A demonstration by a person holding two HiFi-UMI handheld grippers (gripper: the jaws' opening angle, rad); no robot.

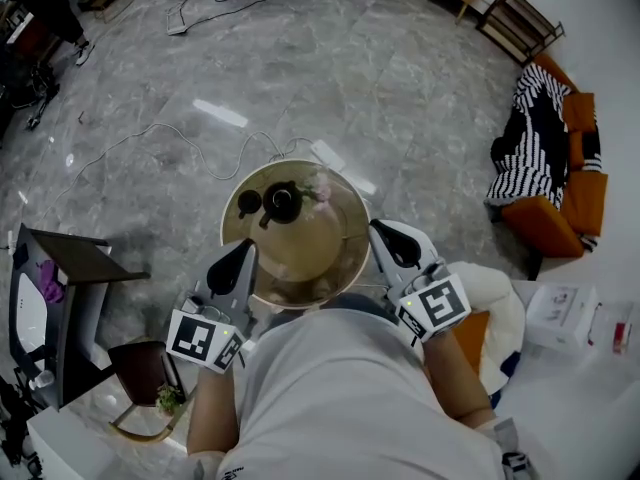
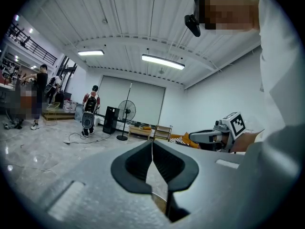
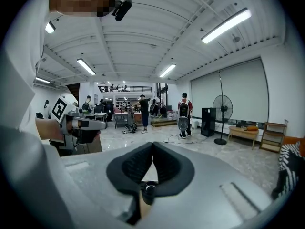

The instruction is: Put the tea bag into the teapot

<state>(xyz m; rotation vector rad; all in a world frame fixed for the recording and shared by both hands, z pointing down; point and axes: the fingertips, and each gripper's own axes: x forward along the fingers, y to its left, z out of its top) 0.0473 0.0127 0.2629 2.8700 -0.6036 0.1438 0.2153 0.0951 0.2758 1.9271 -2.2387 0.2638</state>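
A small round wooden table stands in front of me in the head view. A dark teapot sits at its far side with a small dark lid to its left. A pale pinkish thing, possibly the tea bag, lies to the teapot's right. My left gripper hovers at the table's near left edge, jaws shut and empty. My right gripper hovers at the near right edge, also shut with nothing held. Each gripper shows in the other's view: the right one, the left one.
A dark chair stands to the left, and an orange sofa with a striped blanket to the right. Cables trail over the grey floor beyond the table. Several people and a standing fan are far off in the room.
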